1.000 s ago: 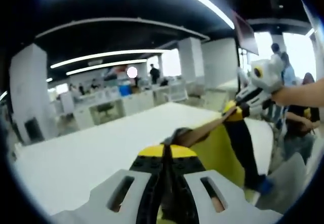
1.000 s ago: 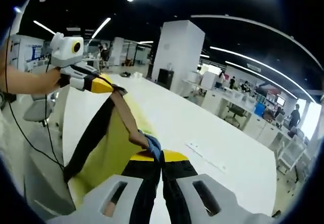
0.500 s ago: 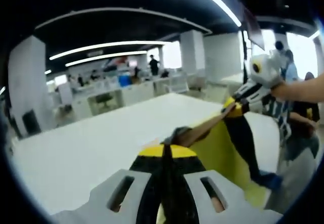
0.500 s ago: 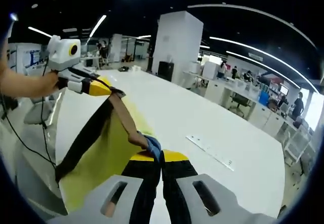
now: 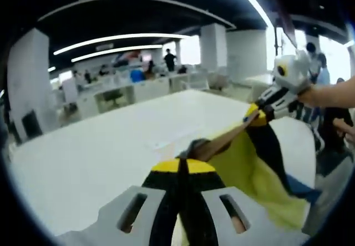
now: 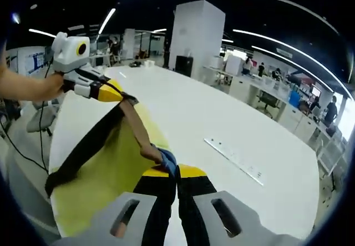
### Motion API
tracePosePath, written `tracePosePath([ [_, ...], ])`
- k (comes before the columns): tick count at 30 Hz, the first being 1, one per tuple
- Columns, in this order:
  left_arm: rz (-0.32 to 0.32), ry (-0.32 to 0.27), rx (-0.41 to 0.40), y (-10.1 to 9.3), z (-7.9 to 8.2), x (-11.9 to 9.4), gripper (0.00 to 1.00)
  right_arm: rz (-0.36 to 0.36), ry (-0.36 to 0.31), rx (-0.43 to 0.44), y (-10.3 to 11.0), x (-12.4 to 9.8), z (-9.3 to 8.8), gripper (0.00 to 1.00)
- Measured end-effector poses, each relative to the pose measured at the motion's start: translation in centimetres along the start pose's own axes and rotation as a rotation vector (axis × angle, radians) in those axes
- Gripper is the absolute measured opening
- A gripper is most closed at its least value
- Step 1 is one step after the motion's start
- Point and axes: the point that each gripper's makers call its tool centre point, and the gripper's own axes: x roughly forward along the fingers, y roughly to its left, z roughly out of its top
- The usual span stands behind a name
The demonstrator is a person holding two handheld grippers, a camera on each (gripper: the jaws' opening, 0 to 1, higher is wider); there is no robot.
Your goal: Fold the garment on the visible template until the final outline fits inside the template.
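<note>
Swung outward, the yellow garment (image 6: pixel 105 174) stays pinched between left gripper (image 5: pixel 183 160) and right gripper (image 6: pixel 173 171).

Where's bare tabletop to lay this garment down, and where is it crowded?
Bare white table lies between the held yellow garment and the strip lying on it, and again beyond the strip toward the far edge. The left gripper view shows open table left of the garment. The crowded part is the span between left gripper and right gripper.

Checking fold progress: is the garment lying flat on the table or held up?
Held up: both claws, left and right, pinch the yellow garment's edge; it hangs.
</note>
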Motion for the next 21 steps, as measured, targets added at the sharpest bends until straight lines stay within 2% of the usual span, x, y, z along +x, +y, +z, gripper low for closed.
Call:
tracePosePath([
  [3,-0.003,0.012,-0.011,0.4,-0.7,1.1,0.00,0.005,0.011,0.011,-0.5,0.9,-0.6,0.03],
  [11,-0.017,0.094,-0.038,1.4,-4.3,4.3,0.00,0.038,0.073,0.040,-1.5,4.2,-3.7,0.03],
  [21,-0.024,0.144,-0.069,3.0,-6.9,7.3,0.00,0.061,0.092,0.118,-2.6,7.2,-6.1,0.03],
])
